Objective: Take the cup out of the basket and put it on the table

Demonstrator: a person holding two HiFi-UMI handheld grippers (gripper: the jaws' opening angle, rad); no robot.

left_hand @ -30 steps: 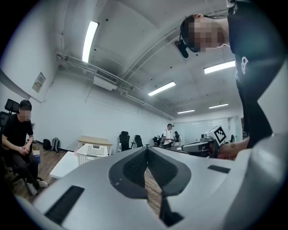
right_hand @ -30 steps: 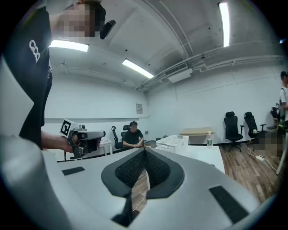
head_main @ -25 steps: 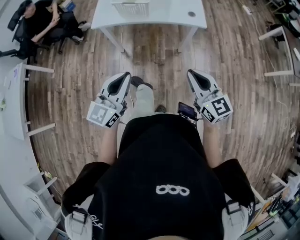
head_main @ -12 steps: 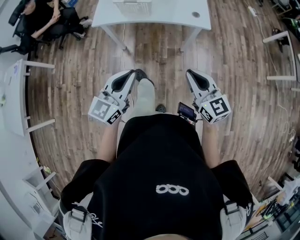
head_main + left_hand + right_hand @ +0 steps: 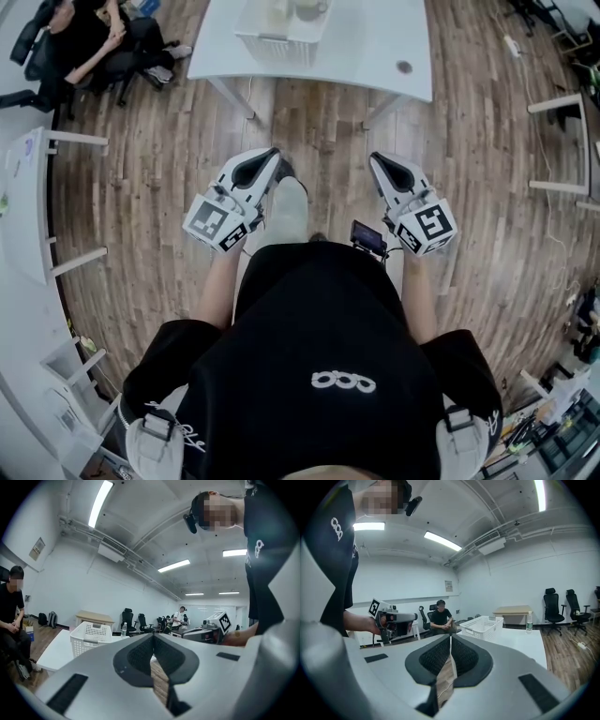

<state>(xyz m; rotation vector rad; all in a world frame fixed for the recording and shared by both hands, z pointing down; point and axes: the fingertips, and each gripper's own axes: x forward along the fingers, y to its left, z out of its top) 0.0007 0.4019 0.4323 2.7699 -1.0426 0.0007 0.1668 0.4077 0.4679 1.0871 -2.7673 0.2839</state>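
Observation:
A white perforated basket (image 5: 270, 33) stands on the white table (image 5: 375, 47) at the top of the head view. A pale cup (image 5: 309, 8) shows inside it, cut by the frame edge. My left gripper (image 5: 270, 155) and right gripper (image 5: 377, 159) are held side by side over the wooden floor, short of the table's near edge. Both are shut with nothing between the jaws. The basket (image 5: 91, 637) is ahead and left in the left gripper view. The right gripper view has the basket (image 5: 483, 626) just right of centre. The cup cannot be made out in either gripper view.
A small dark disc (image 5: 404, 67) lies on the table's right part, and a water bottle (image 5: 529, 621) stands at its far side. A seated person (image 5: 80, 42) is at the upper left. White desks (image 5: 28, 202) line the left side, more furniture (image 5: 562, 122) the right.
The table and basket have slid further into the head view and nearer, with the cup now showing. Both grippers have moved forward with the person, still shut.

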